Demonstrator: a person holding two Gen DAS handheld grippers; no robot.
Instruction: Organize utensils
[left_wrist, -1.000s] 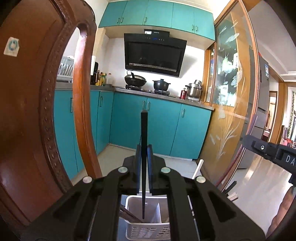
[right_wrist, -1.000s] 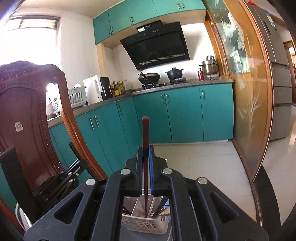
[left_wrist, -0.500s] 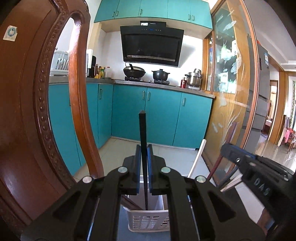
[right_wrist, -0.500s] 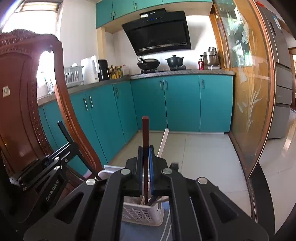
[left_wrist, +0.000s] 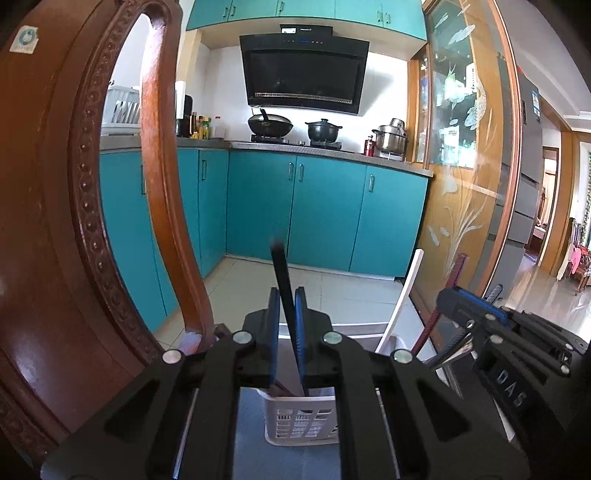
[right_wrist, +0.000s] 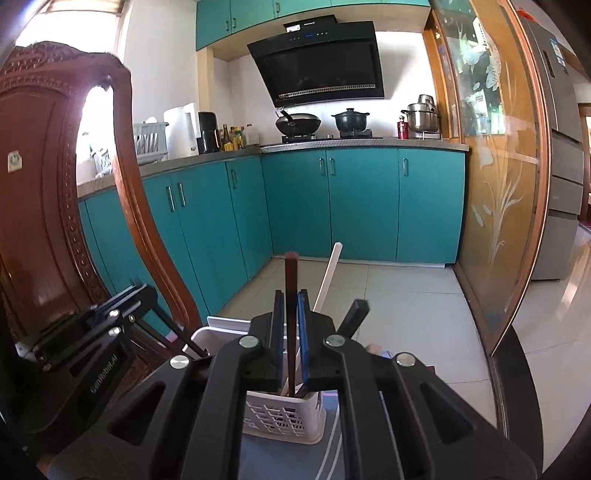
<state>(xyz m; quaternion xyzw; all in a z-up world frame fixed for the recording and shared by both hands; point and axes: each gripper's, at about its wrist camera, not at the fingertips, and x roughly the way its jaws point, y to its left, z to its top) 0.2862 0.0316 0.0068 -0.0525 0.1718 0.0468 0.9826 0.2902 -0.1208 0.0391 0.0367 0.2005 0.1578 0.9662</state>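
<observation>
A white slotted utensil basket (left_wrist: 301, 421) stands on the blue-grey mat; it also shows in the right wrist view (right_wrist: 280, 417). My left gripper (left_wrist: 286, 306) has its jaws slightly apart, and a black chopstick (left_wrist: 282, 280) leans loosely between them, its tip in the basket. My right gripper (right_wrist: 290, 310) has its jaws slightly parted around an upright dark red chopstick (right_wrist: 291, 295) whose tip is in the basket. A white utensil (right_wrist: 328, 275) and a black-handled one (right_wrist: 354, 314) stand in the basket. Each gripper shows in the other's view, the right one (left_wrist: 472, 306) and the left one (right_wrist: 122, 299).
A carved wooden chair back (left_wrist: 74, 221) rises close on the left, and it also shows in the right wrist view (right_wrist: 48, 206). Teal kitchen cabinets (left_wrist: 325, 210) and tiled floor lie beyond. A glass sliding door (right_wrist: 495, 184) is at the right.
Both grippers have come lower over the basket. The left jaws have parted and the black chopstick now tilts loose. The right jaws have eased apart around the red chopstick.
</observation>
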